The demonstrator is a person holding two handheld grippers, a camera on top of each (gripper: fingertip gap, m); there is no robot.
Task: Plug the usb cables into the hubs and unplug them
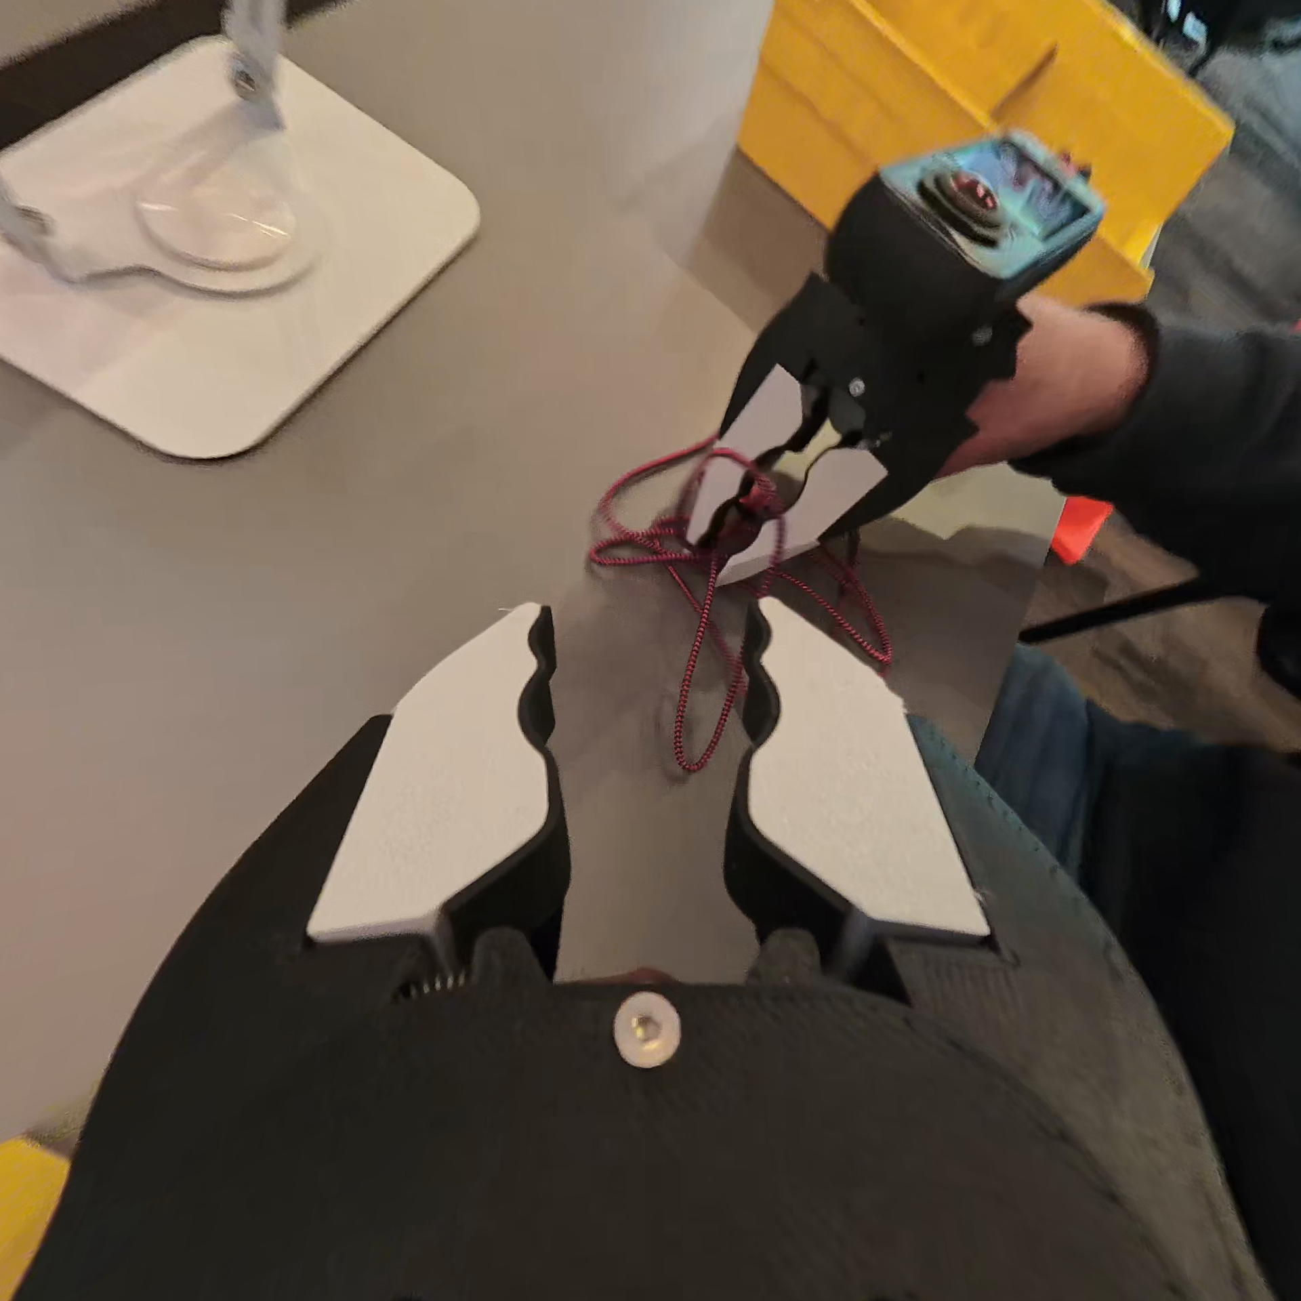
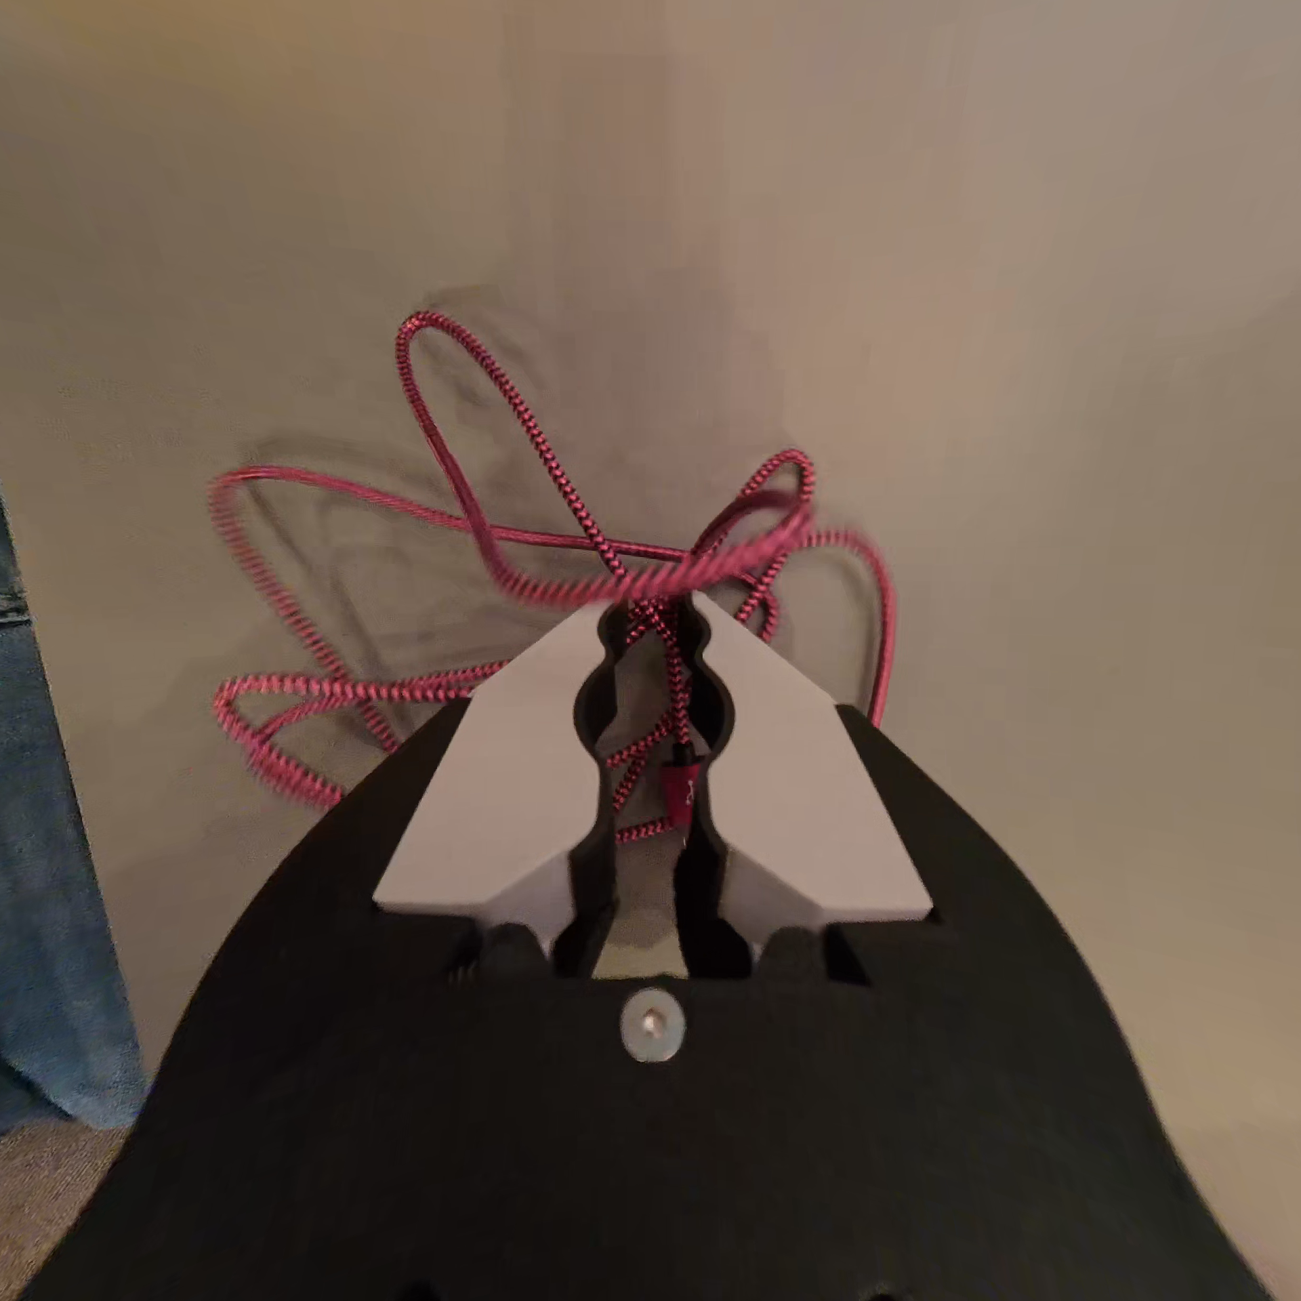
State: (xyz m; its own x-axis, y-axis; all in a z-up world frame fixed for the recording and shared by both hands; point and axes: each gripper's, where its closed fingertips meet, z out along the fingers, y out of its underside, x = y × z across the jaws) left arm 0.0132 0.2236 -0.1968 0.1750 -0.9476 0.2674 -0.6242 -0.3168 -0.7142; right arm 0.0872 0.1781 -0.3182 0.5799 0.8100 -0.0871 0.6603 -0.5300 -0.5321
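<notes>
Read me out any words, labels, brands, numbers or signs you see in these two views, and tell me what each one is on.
Nothing here can be read.
Red plug of the usb cable, between the right gripper's fingers: a small pale mark, too small to read.
Camera screen on that gripper, left wrist view: blurred, unreadable.
Yellow boxes: no writing visible.

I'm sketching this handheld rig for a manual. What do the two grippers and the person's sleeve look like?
Both the left gripper and the right gripper have matte black printed bodies, a silver bolt at the centre and two pale grey fingers with wavy black inner edges. The right gripper carries a black camera with a round lens. The person's sleeve is black.
</notes>
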